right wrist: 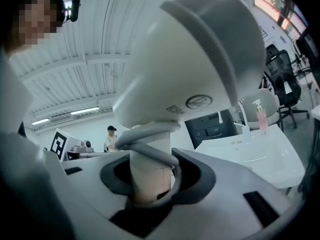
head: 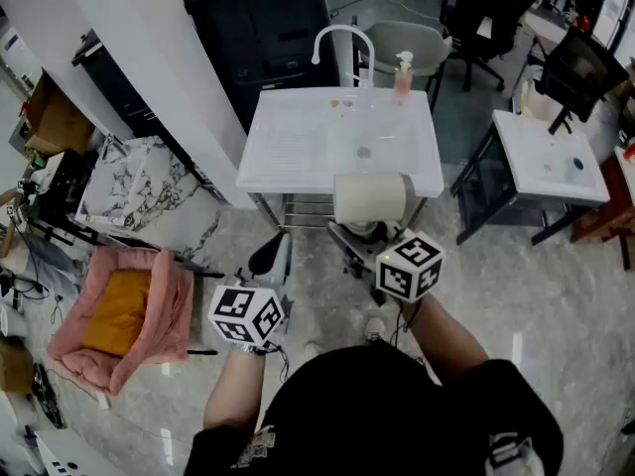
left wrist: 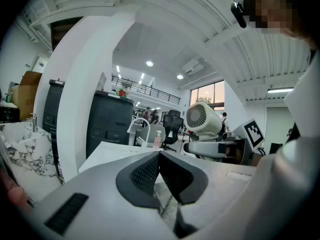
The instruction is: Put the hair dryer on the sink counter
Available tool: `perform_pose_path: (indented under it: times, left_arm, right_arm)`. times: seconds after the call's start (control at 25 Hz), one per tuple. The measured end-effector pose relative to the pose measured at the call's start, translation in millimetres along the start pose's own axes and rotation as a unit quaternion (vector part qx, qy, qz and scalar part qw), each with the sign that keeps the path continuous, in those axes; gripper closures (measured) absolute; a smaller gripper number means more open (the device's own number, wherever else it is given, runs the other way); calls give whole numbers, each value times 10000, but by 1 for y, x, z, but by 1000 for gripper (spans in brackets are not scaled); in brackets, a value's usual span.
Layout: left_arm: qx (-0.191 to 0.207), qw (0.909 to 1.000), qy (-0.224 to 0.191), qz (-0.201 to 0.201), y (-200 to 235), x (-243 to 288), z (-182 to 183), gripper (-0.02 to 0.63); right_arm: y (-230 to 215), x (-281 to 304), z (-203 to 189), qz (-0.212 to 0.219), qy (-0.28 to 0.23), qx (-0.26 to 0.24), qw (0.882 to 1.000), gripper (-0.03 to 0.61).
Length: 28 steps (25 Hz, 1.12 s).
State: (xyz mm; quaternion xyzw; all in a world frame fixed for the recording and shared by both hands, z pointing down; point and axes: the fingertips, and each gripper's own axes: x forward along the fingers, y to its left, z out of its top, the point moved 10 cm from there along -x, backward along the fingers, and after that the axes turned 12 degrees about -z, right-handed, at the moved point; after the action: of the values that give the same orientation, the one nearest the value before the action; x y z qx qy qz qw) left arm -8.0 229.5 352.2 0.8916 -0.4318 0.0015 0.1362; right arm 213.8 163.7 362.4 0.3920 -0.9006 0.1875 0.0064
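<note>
hair dryer point(head: 370, 198) is held up at the near edge of the sink worktop point(head: 288, 152). the right tongs point(right wrist: 150, 184) are clamped on its handle, where the grey cord point(right wrist: 150, 134) is wound round. the left tongs point(left wrist: 159, 156) are pressed together with nothing between them, short of the sink worktop's near edge. a faucet point(head: 342, 40) and a pink soap bottle point(head: 402, 75) stand at the sink worktop's far edge.

Head view: high above, looking steeply down, back from the front of the sink point(head: 298, 152). Left gripper view: low, facing the sink's front. Right gripper view: low, tight on the hair dryer point(right wrist: 190, 59), sink rightward. Sink shared by all.
</note>
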Motion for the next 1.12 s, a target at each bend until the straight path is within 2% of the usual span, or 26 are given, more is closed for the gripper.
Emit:
perform_pose_path:
  times: [0.52,1.12]
  left_arm:
    - [-66,10000,0,60,-12,19,-10,611]
    - [-170,9997,-77,167,-50,92,-16,611]
  right_arm:
    - [-23,-11,-3,39,41,-24,10000,411]
    - [-105,-38,14,1,271,-19,9996,413]
